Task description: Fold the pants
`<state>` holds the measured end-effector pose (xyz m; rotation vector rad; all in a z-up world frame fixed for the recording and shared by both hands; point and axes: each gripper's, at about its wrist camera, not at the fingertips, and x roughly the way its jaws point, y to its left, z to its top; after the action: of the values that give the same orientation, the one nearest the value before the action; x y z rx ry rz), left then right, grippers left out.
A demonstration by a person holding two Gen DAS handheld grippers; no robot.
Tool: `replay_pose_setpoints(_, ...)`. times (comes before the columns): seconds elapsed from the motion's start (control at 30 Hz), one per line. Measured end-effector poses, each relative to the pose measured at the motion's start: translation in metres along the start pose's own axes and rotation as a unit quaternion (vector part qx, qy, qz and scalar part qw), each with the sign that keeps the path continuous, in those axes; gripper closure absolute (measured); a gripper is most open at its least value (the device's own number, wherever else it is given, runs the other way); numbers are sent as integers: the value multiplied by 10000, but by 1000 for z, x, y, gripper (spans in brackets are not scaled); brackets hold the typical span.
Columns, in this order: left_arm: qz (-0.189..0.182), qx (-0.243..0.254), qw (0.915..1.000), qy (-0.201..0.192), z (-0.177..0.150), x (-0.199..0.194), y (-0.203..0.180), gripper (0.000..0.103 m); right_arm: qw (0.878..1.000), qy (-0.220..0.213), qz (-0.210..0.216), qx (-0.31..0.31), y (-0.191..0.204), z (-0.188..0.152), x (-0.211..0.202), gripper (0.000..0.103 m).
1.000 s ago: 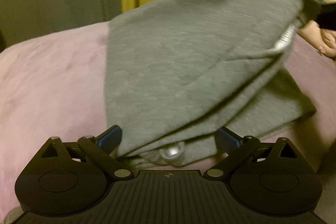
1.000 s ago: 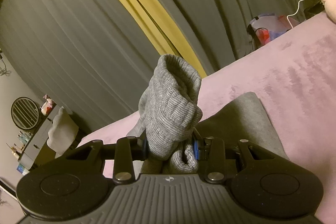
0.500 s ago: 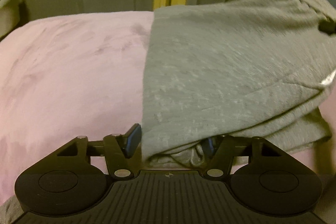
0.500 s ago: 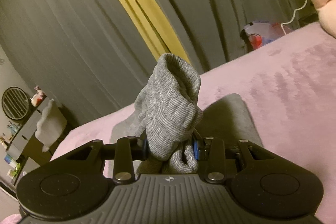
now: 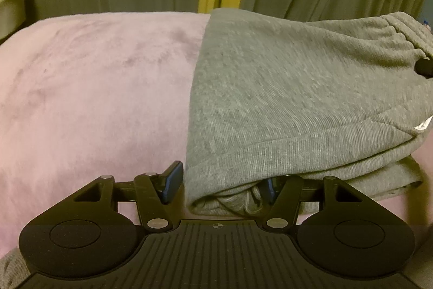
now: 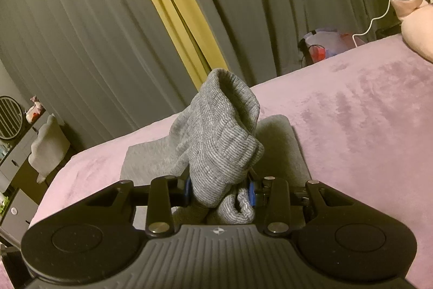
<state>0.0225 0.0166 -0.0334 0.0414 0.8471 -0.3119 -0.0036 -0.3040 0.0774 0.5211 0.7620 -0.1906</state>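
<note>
We keep our right gripper [image 6: 219,192] pinching the sweatpants [image 5: 284,99]; the left gripper [image 5: 220,180], half-spread at six o'clock, should bite every layer.

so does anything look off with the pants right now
Mostly tidy: the grey pants lie folded on the pink bed cover. One oddity: the ribbed end bunches up crumpled in the right tool rather than flat.

The grey knit pants [image 5: 297,99] lie folded in layers on the pink bed, ribbed cuff [image 6: 224,137] bunched upward.
</note>
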Motion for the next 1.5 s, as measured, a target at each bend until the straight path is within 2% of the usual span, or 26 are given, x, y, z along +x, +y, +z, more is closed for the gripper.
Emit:
replay_pose_setpoints(0.93,-30,-90,9999,51,1,1,6,37,9993,249,-245,-128,-7,-8,-1,67)
replay_pose_setpoints(1.0,-13,-84,9999,56,1,1,6,36,9992,263,-263,-158,-7,-9,-1,67)
replay_pose_setpoints(1.1,45,-121,9999,84,1,1,8,28,9980,414,-375,-287,-9,-10,3,66)
replay_pose_setpoints(1.23,-19,-232,9996,128,1,-5,14,21,9890,889,-1085,-467,-20,-15,13,52)
replay_pose_setpoints(1.3,-107,-318,9991,253,3,-11,19,20,9849,926,-1324,-619,-26,-16,10,29)
replay_pose_setpoints(1.4,-220,-283,9985,419,5,-20,28,16,9796,815,-1406,-1181,-21,-17,3,22)
replay_pose_setpoints(1.47,-159,-257,9986,425,8,-30,31,16,9755,787,-1495,-1412,-16,-16,1,16)
replay_pose_setpoints(1.5,-131,-274,9988,379,10,-37,34,16,9751,763,-1507,-1436,-15,-14,1,16)
